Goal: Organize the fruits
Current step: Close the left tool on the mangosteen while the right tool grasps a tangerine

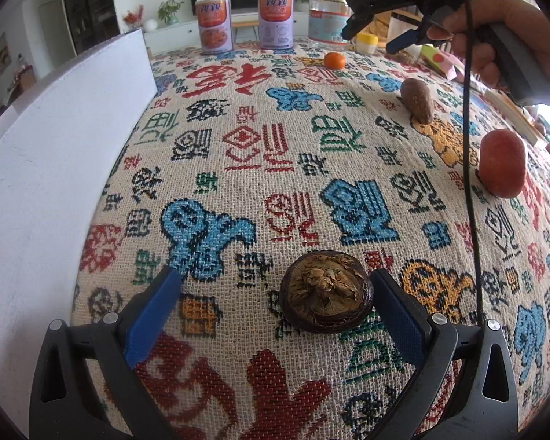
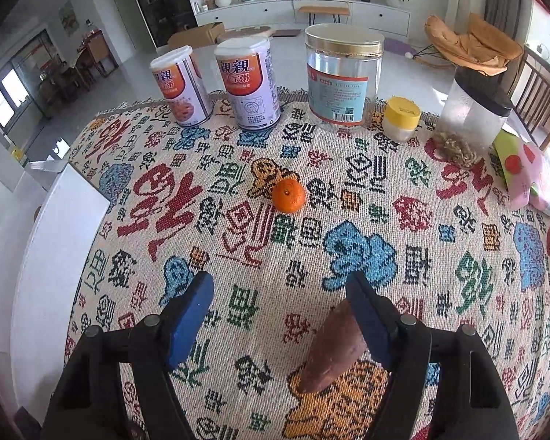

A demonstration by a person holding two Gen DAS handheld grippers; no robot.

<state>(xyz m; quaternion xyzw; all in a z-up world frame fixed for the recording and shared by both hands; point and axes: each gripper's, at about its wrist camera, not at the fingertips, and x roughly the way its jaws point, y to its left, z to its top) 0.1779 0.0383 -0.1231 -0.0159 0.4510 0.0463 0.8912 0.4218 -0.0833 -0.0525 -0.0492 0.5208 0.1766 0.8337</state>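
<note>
So right up front the left claw [image 1: 275, 293] is hanging low over the table [image 1: 311, 154], spread wide and gripping nothing. A dark round fruit with a dried brown top, looks like a mangosteen [image 1: 325, 290], is sitting on the patterned cloth between its blue fingers [image 1: 152, 315], tucked right against the right-hand one and well clear of the other.

The right claw [image 2: 278, 311] is also gaping wide with nothing in its grip. A brownish sweet potato [image 2: 332, 348] is lying on the cloth under it, with its pointed end just beside the right finger. From the left camera you can see that claw hovering in the air, a hand [image 1: 495, 36] wrapped around its handle.

A bit further out a red fruit [image 1: 502, 163] is sitting off to the right, well apart from the rest. A white board [image 1: 55, 146] is running along the left edge of the table.

Past the middle a small orange mandarin [image 2: 289, 195] is resting alone on the cloth.

At the far edge two cans [image 2: 216, 84] are standing side by side, then a clear jar with a gold lid [image 2: 343, 73], a little yellow-capped jar [image 2: 400, 119], and a black-lidded container [image 2: 473, 117]. A pink and green packet [image 2: 528, 179] is lying at the far right.
</note>
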